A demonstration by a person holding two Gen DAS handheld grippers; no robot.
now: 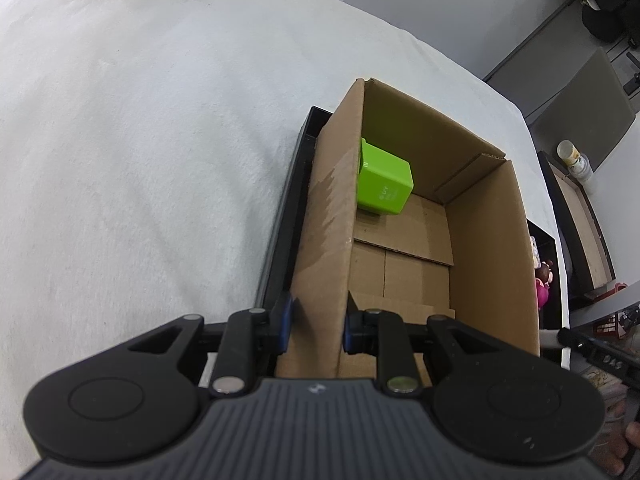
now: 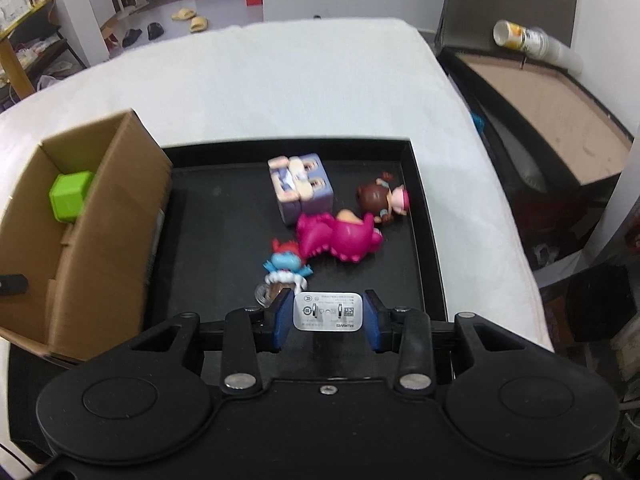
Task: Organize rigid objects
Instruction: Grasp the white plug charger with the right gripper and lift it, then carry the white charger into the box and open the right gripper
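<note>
The right gripper [image 2: 327, 322] has its jaws clamped on a white charger [image 2: 328, 312], a smooth, flat-sided plastic block held above the black tray [image 2: 424, 216]. The left gripper [image 1: 316, 326] pinches the near wall of the cardboard box [image 1: 486, 248], steadying it. To do this well, I would carry the charger level over the box rim and lower it onto the bare corrugated floor beside the glossy green cube [image 1: 382, 184], releasing only once it is low. Hard moulded figurines, among them a pink dinosaur [image 2: 340, 236], lie in the tray on the white-clothed desk [image 1: 140, 140].
</note>
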